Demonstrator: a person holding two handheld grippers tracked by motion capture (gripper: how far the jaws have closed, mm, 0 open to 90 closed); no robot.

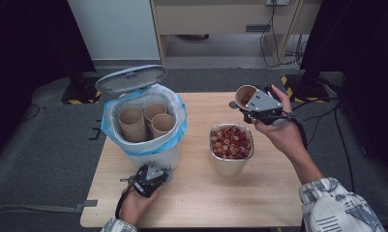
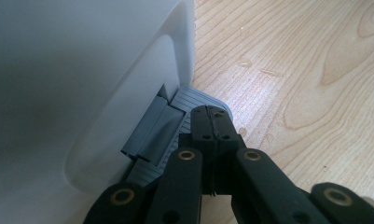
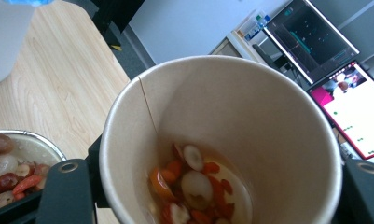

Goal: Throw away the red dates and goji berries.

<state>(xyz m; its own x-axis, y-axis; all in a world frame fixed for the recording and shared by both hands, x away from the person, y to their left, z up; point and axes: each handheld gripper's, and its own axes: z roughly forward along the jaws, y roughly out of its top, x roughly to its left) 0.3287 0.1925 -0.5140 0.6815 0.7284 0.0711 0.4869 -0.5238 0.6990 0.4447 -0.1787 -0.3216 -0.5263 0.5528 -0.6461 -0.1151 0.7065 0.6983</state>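
Clearly, the right gripper (image 1: 252, 107) clamps a thin brown paper cup (image 1: 245, 96) with some red-and-white fruit pieces, at upper right of the high view above the steel bowl (image 1: 231, 163). Light, soft-walled, it crushes easily, so mid-wall suits; the left gripper (image 2: 213, 122), shut empty, presses the white bin's grey pedal (image 2: 194, 100).

Gripper: left gripper (image 2: 211, 122), black jaws pressed together with no gap, tips resting on the pedal.
Pedal: grey ribbed foot pedal (image 2: 187, 105) at the base of the bin, jutting onto the surface.
Bin: white bin (image 2: 72, 84), smooth wall filling the left side, blurred from closeness.
Hinge piece: grey bracket (image 2: 149, 133), probably the pedal's mount, in the bin's recess.
Surface: light wooden surface (image 2: 306, 65) on the right.
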